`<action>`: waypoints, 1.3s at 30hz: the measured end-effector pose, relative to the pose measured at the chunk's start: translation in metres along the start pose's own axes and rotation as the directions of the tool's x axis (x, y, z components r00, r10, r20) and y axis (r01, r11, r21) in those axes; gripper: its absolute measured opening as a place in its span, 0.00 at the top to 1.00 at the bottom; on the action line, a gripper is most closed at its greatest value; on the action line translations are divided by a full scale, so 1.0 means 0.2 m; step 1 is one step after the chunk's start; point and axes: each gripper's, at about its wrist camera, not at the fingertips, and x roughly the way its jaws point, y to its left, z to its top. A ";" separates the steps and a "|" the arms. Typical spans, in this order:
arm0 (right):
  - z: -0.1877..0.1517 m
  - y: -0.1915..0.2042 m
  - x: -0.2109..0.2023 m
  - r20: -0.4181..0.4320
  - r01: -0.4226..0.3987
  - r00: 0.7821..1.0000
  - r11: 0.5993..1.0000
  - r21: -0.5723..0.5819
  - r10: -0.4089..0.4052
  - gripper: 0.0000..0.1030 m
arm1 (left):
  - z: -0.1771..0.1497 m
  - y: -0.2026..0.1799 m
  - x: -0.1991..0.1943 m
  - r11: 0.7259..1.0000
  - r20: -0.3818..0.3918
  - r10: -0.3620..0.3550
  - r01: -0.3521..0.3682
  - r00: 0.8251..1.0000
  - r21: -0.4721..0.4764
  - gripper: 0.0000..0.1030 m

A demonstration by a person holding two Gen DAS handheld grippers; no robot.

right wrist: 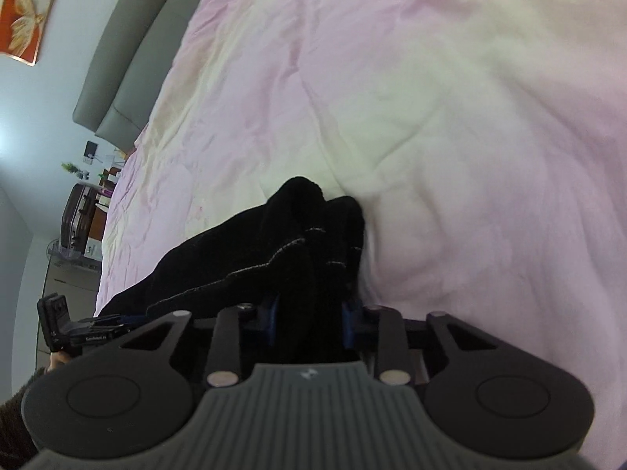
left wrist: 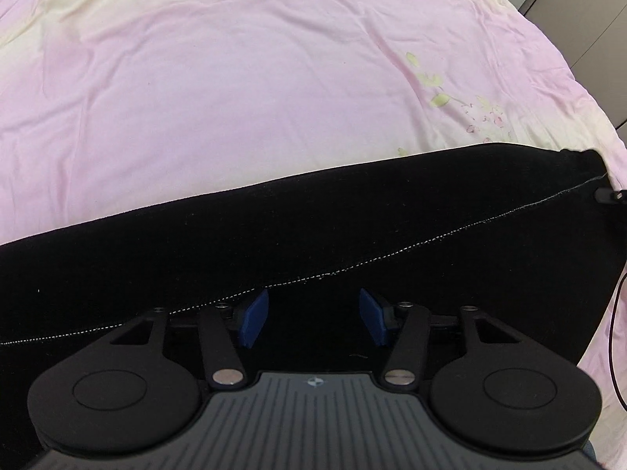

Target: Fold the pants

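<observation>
Pants (left wrist: 313,227) on pink sheet (left wrist: 196,98) | right claw (right wrist: 311,321) grips bunched end | left claw (left wrist: 313,319) wide (above fabric)

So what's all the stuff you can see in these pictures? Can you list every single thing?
pants: one, black with pale stitching, stretched across the bed
bedsheet: one, pink and cream with a small flower print, covering the bed
headboard: one, grey, padded, at the bed's end
picture: one, orange with a pale flower, on the wall
suitcase: one, dark brown, beside the bed
plant: one, small, green, near the suitcase
left gripper: one, black with blue pads, open over the pants
right gripper: one, black with blue pads, clamped on a bunched end of the pants
</observation>
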 end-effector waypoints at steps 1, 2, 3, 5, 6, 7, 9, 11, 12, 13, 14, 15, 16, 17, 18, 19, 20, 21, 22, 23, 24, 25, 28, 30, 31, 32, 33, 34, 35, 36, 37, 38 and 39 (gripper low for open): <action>0.00 0.05 -0.04 0.030 -0.019 0.999 0.999 -0.041 0.020 0.80 | 0.01 0.00 -0.01 1.000 -0.002 0.001 -0.001 1.000 0.004 0.45; 0.01 0.11 -0.09 0.059 -0.039 0.997 0.996 -0.082 0.044 0.81 | 0.02 -0.01 -0.01 1.000 -0.004 0.003 -0.003 1.000 0.012 0.45; 0.02 0.18 -0.13 0.079 -0.053 0.995 0.990 -0.128 0.064 0.81 | 0.04 -0.03 0.00 1.000 0.001 0.007 -0.007 1.000 0.018 0.45; 0.05 0.30 -0.19 0.093 -0.049 0.993 0.973 -0.224 0.071 0.82 | 0.06 -0.06 -0.01 1.000 0.045 0.013 -0.014 0.999 0.023 0.45; 0.07 0.33 -0.20 0.088 -0.031 0.995 0.968 -0.249 0.055 0.83 | 0.07 -0.07 0.00 1.000 0.062 0.019 -0.020 0.998 0.009 0.45; 0.09 0.34 -0.20 0.075 0.001 0.997 0.968 -0.252 0.018 0.83 | 0.08 -0.07 0.01 1.000 0.071 0.020 -0.019 0.997 -0.007 0.45; 0.10 0.31 -0.14 0.040 0.074 0.997 0.970 -0.230 -0.067 0.83 | 0.12 -0.08 0.05 0.998 0.091 0.051 -0.049 0.994 -0.032 0.45; 0.08 0.24 -0.06 0.002 0.138 0.990 0.972 -0.188 -0.140 0.84 | 0.16 -0.08 0.09 0.993 0.105 0.079 -0.069 0.991 -0.092 0.45; 0.07 0.21 -0.04 -0.004 0.155 0.987 0.975 -0.160 -0.158 0.84 | 0.18 -0.08 0.09 0.990 0.107 0.087 -0.074 0.990 -0.117 0.45; 0.07 0.19 -0.03 -0.007 0.161 0.987 0.980 -0.121 -0.163 0.83 | 0.19 -0.09 0.09 0.988 0.107 0.092 -0.078 0.990 -0.131 0.47; 0.07 0.17 -0.03 -0.007 0.162 0.986 0.983 -0.088 -0.164 0.83 | 0.20 -0.11 0.07 0.988 0.110 0.099 -0.084 0.989 -0.132 0.47; 0.07 0.17 -0.03 -0.007 0.165 0.986 0.984 -0.072 -0.166 0.83 | 0.20 -0.14 0.04 0.991 0.124 0.095 -0.082 0.988 -0.107 0.48; 0.08 0.19 -0.04 -0.009 0.172 0.985 0.983 -0.070 -0.173 0.83 | 0.18 -0.18 0.00 0.995 0.143 0.091 -0.084 0.985 -0.056 0.49; 0.08 0.22 -0.05 -0.010 0.180 0.983 0.980 -0.079 -0.181 0.83 | 0.17 -0.24 -0.04 0.996 0.160 0.090 -0.092 0.983 0.006 0.49; 0.09 0.25 -0.07 -0.011 0.186 0.982 0.979 -0.087 -0.188 0.83 | 0.14 -0.29 -0.06 0.994 0.167 0.081 -0.093 0.983 0.064 0.49; 0.10 0.29 -0.09 -0.012 0.190 0.981 0.978 -0.089 -0.192 0.83 | 0.11 -0.35 -0.08 0.989 0.170 0.057 -0.080 0.984 0.126 0.49; 0.10 0.33 -0.12 -0.013 0.195 0.980 0.977 -0.087 -0.197 0.83 | 0.07 -0.41 -0.09 0.982 0.166 0.029 -0.059 0.986 0.180 0.49; 0.11 0.39 -0.15 -0.013 0.200 0.979 0.976 -0.089 -0.202 0.83 | 0.02 -0.45 -0.11 0.973 0.158 0.000 -0.036 0.987 0.227 0.49; 0.11 0.44 -0.17 -0.011 0.201 0.979 0.974 -0.101 -0.203 0.83 | -0.02 -0.49 -0.13 0.963 0.148 -0.026 -0.015 0.989 0.269 0.50; 0.12 0.51 -0.20 -0.007 0.203 0.979 0.973 -0.111 -0.205 0.82 | -0.09 -0.52 -0.15 0.949 0.134 -0.047 0.002 0.990 0.315 0.51; 0.12 0.57 -0.22 -0.003 0.201 0.979 0.972 -0.119 -0.203 0.82 | -0.14 -0.55 -0.15 0.937 0.124 -0.054 0.007 0.991 0.350 0.51; 0.13 0.64 -0.24 0.005 0.195 0.981 0.972 -0.131 -0.196 0.82 | -0.20 -0.59 -0.15 0.923 0.115 -0.057 0.009 0.992 0.384 0.52; 0.14 0.81 -0.30 0.022 0.192 0.981 0.970 -0.150 -0.191 0.82 | -0.33 -0.63 -0.11 0.906 0.076 -0.039 0.004 0.996 0.422 0.56; 0.14 0.93 -0.32 0.032 0.192 0.981 0.970 -0.152 -0.189 0.82 | -0.39 -0.65 -0.07 0.902 0.081 -0.017 -0.020 0.997 0.432 0.56; 0.13 0.98 -0.34 0.036 0.191 0.981 0.970 -0.151 -0.188 0.82 | -0.40 -0.66 -0.05 0.902 0.090 -0.006 -0.034 0.996 0.429 0.56; 0.13 1.04 -0.34 0.037 0.188 0.982 0.970 -0.152 -0.184 0.82 | -0.40 -0.66 -0.05 0.910 0.093 0.002 -0.041 0.996 0.413 0.56; 0.13 1.10 -0.33 0.039 0.182 0.983 0.971 -0.158 -0.179 0.82 | -0.40 -0.65 -0.05 0.918 0.094 0.004 -0.041 0.996 0.395 0.56; 0.13 1.16 -0.33 0.040 0.180 0.984 0.970 -0.164 -0.176 0.82 | -0.39 -0.65 -0.07 0.923 0.097 0.007 -0.044 0.995 0.382 0.56; 0.11 1.24 -0.32 0.040 0.178 0.984 0.968 -0.176 -0.174 0.82 | -0.40 -0.64 -0.11 0.932 0.111 0.019 -0.058 0.994 0.358 0.56; 0.10 1.31 -0.31 0.040 0.176 0.984 0.967 -0.186 -0.172 0.82 | -0.41 -0.62 -0.17 0.940 0.133 0.033 -0.076 0.991 0.333 0.56; 0.09 1.38 -0.30 0.039 0.178 0.984 0.966 -0.188 -0.174 0.82 | -0.43 -0.61 -0.24 0.942 0.154 0.052 -0.099 0.987 0.321 0.56; 0.08 1.46 -0.28 0.033 0.181 0.984 0.966 -0.186 -0.178 0.82 | -0.46 -0.59 -0.30 0.940 0.177 0.074 -0.128 0.981 0.317 0.56; 0.06 1.53 -0.26 0.025 0.180 0.984 0.964 -0.193 -0.178 0.82 | -0.50 -0.57 -0.37 0.935 0.200 0.095 -0.157 0.975 0.319 0.56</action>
